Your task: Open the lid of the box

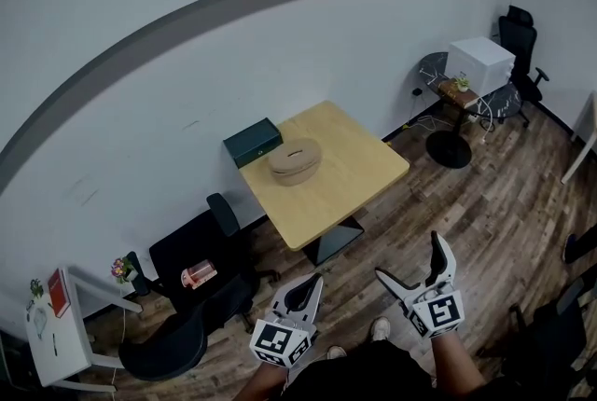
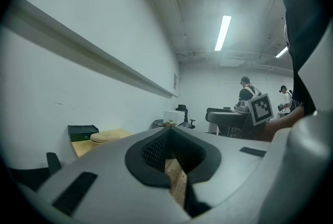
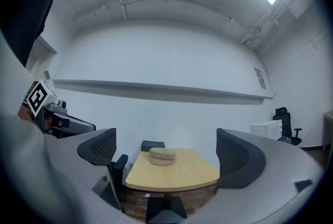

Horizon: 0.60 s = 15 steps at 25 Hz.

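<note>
A tan oval box [image 1: 296,159] with its lid on rests at the back of a light wooden table [image 1: 354,175], next to a dark green box [image 1: 252,142]. Both grippers are low by my body, well short of the table. My left gripper [image 1: 312,283] is shut with nothing in it; in the left gripper view its fingertips [image 2: 169,132] meet, and the oval box [image 2: 106,137] lies far off to the left. My right gripper [image 1: 409,256] stands wide open and empty. In the right gripper view the oval box [image 3: 163,156] shows far off between the spread jaws.
Black chairs [image 1: 201,255] stand left of the table, and a small white table [image 1: 56,334] sits at the far left. At the back right are a white cabinet [image 1: 480,63], a round side table [image 1: 451,110] and an office chair [image 1: 518,35]. People [image 2: 247,94] stand far back.
</note>
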Tool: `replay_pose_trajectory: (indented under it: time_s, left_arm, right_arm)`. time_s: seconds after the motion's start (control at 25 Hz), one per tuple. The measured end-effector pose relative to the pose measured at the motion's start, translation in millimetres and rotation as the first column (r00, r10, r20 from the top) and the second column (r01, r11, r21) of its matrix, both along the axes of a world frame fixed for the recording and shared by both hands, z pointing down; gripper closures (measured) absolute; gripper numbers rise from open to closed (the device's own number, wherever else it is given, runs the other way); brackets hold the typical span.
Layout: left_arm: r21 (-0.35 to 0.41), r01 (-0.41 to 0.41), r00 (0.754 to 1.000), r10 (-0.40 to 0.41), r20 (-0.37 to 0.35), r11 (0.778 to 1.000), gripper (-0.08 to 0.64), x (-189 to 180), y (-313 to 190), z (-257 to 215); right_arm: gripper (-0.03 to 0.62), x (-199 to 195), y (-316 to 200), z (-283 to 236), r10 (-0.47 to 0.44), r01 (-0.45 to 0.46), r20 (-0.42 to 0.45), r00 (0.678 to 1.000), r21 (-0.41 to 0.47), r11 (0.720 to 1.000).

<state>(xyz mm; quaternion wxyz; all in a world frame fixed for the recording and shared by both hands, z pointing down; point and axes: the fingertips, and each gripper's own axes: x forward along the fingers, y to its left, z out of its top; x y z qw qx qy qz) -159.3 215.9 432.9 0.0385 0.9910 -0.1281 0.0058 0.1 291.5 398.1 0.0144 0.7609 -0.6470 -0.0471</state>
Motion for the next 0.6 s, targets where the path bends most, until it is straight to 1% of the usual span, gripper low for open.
replay_pose_trajectory:
  time_s: [0.28,0.48,0.6]
  left_arm:
    - [-0.012,0.006,1.0,-0.005,0.029,1.0,0.54,36,-36,10]
    - [-0.01,0.025,0.999,-0.025,0.043,1.0,0.54,68,-59,9]
    - [-0.012,0.058,0.997,-0.057,0.049,0.998,0.54,84,-81,9]
  right_arm:
    - [-0.006,31,-42,12,-0.042,0.041,-0.02,0.999,-0.05,0.998]
    - [-0.006,69,-69,14,-0.066,0.064,-0.022,0.998,-0.069,0.996]
    - [-0.006,92,-88,13,-0.081,0.079,-0.019,0.997,-0.069,0.994]
